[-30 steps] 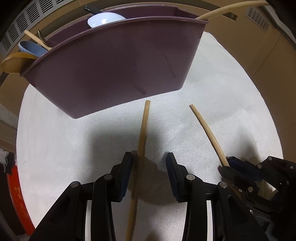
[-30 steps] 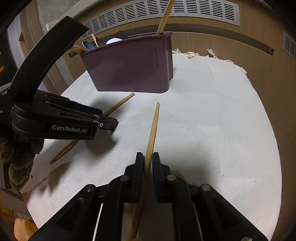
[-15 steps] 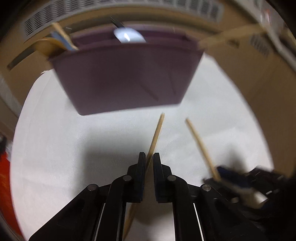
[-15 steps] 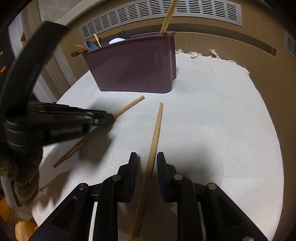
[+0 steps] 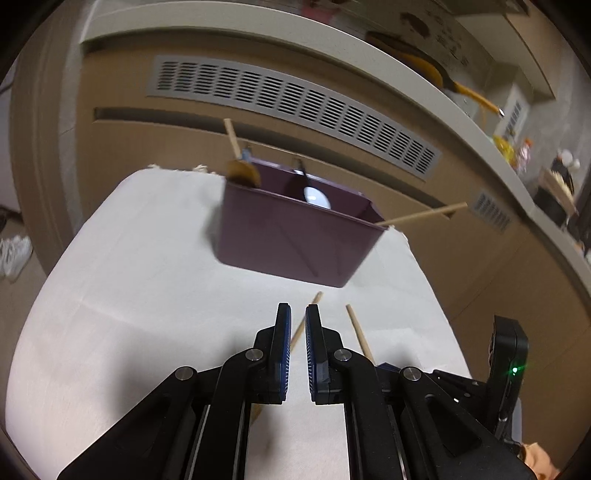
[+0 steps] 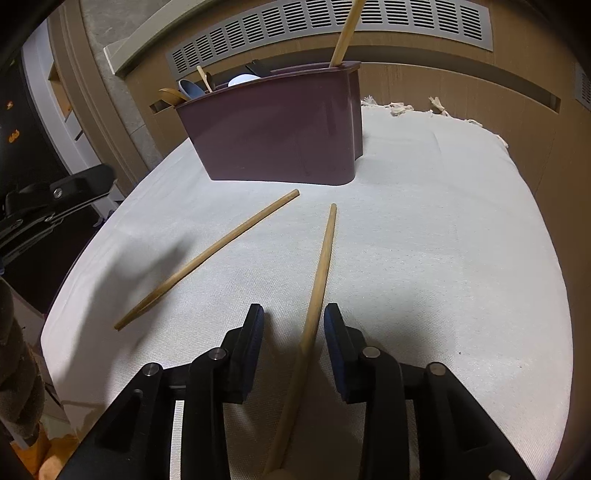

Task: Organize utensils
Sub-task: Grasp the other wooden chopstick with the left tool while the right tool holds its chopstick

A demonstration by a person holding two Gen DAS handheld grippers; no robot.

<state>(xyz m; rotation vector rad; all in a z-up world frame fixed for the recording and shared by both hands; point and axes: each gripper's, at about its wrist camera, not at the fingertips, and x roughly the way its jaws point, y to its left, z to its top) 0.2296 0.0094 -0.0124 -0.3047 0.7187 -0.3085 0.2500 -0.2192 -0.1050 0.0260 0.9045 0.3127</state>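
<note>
White cloth (image 6: 424, 258) covers the bench. Purple utensil caddy (image 6: 280, 136) ahead of both hand-held grippers, holding spoons and one upright chopstick (image 6: 345, 33). Right hand-held gripper (image 6: 294, 325): jaws opening, chopstick (image 6: 319, 273) lying between the pads, neither pad pressing on it. Second loose chopstick (image 6: 207, 258) flat on the cloth to its left. Left hand-held gripper (image 5: 297, 325): jaws together, gripping nothing; that chopstick shows below, through the gap.
</note>
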